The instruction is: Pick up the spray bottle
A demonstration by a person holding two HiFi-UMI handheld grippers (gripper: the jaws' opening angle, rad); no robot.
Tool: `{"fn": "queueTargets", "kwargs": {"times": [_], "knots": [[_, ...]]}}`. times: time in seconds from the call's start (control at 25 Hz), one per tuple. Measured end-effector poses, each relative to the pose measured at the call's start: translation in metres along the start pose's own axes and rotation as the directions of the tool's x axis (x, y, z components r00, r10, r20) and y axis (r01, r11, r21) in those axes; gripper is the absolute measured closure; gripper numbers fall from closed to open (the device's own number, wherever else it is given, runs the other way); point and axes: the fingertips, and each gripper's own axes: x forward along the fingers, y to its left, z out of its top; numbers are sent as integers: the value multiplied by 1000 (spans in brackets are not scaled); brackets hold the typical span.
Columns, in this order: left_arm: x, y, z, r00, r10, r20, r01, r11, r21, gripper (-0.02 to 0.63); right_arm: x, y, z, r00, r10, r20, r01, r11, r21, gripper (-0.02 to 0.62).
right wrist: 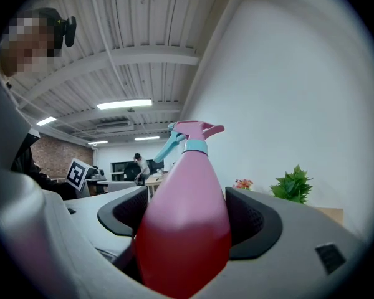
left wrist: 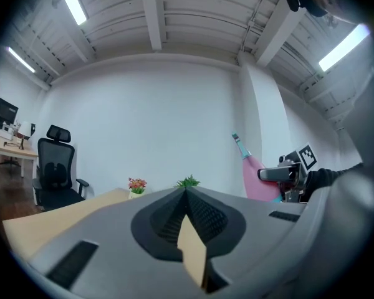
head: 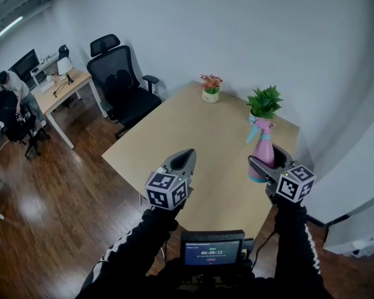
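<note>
I'm holding the left gripper (head: 184, 159) over the near edge of the wooden table (head: 193, 129), its jaws pressed together with nothing between them. The right gripper (head: 268, 167) is clamping the pink spray bottle (head: 262, 148) by its lower body, a jaw snug on each side and the teal nozzle pointing up, over the table's right side. Just beyond the bottle a green potted plant (head: 264, 102) is standing, a small flower pot (head: 210, 87) is sitting to its left, and a black office chair (head: 119, 80) is waiting past the far corner.
</note>
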Motion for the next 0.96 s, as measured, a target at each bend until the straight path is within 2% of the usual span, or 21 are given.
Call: {"fn": "queueTargets", "kwargs": {"times": [0.16,0.44,0.72,0.96], "knots": [[-1,3,9,999,36,35,-37,999,20,606,-5,-2,-1,1000,-10,6,10,1000,-9,229],[0,-23,13,999,21,39,-22,999,25,606,-22,-4,7,1000,-7,13,8,1000,-22,229],[-10,-25,23,998,13,58,-16,999,41,606,-29,7,13,999,-10,33,11,999,-38,229],[-3,-22,25,995,59,76,-63,997,43,606,-35,3,16,999,-17,40,19,999,-46,229]]}}
